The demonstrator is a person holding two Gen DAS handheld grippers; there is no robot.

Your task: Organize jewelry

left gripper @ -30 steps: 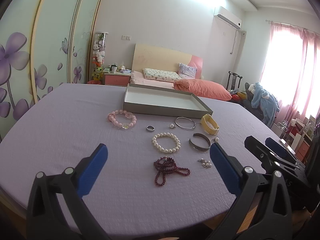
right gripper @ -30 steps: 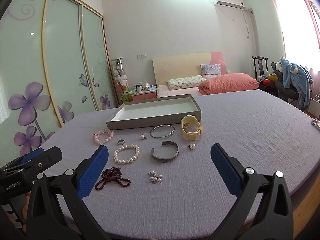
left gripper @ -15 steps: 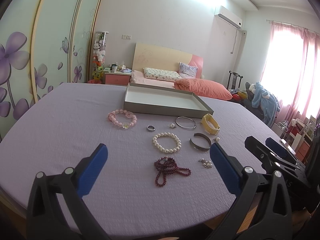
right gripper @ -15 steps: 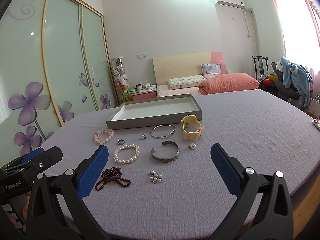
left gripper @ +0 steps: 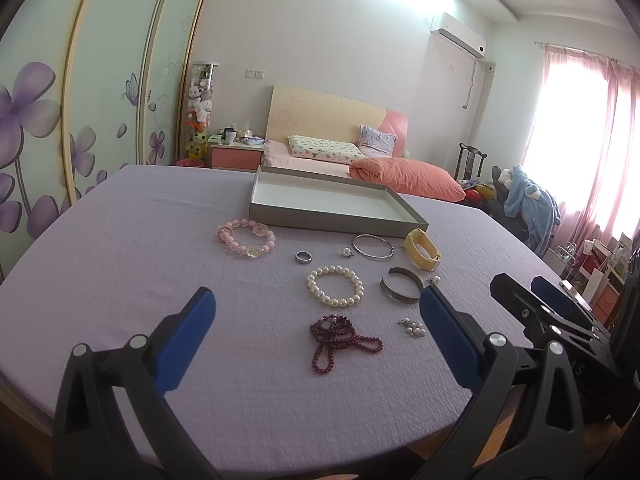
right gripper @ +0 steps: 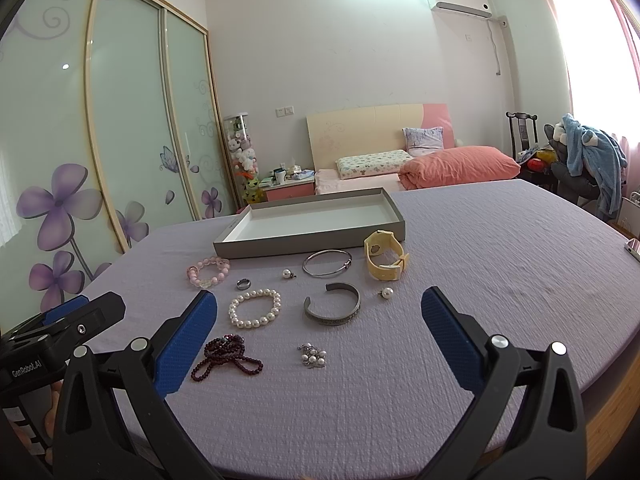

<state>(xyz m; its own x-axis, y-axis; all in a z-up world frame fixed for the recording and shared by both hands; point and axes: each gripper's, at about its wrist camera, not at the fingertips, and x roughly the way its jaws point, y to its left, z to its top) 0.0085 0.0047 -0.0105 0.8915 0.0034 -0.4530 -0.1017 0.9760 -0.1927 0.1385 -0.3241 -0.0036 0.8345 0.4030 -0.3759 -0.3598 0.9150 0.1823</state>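
Jewelry lies scattered on a purple tablecloth (left gripper: 120,264) before an empty grey tray (left gripper: 332,200) (right gripper: 312,224). Near it are a pink bead bracelet (left gripper: 247,237) (right gripper: 208,273), a silver ring (left gripper: 303,257) (right gripper: 243,283), a white pearl bracelet (left gripper: 335,286) (right gripper: 254,307), a thin silver bangle (left gripper: 373,246) (right gripper: 327,263), a grey cuff (left gripper: 401,290) (right gripper: 332,310), a yellow watch (left gripper: 422,249) (right gripper: 385,260), dark red beads (left gripper: 340,340) (right gripper: 226,356) and a pearl cluster (left gripper: 412,326) (right gripper: 313,355). My left gripper (left gripper: 316,320) and right gripper (right gripper: 320,320) hover open over the near edge, both holding nothing.
Two loose pearl earrings (right gripper: 288,274) (right gripper: 386,293) lie among the pieces. A phone (right gripper: 633,248) rests at the table's right edge. Behind the table stand a bed (right gripper: 420,164), a wardrobe with flower doors (right gripper: 80,152) and a chair with blue clothing (right gripper: 592,160).
Both grippers stay open and nearly still; the left view has drifted very slightly. No jewelry has moved.
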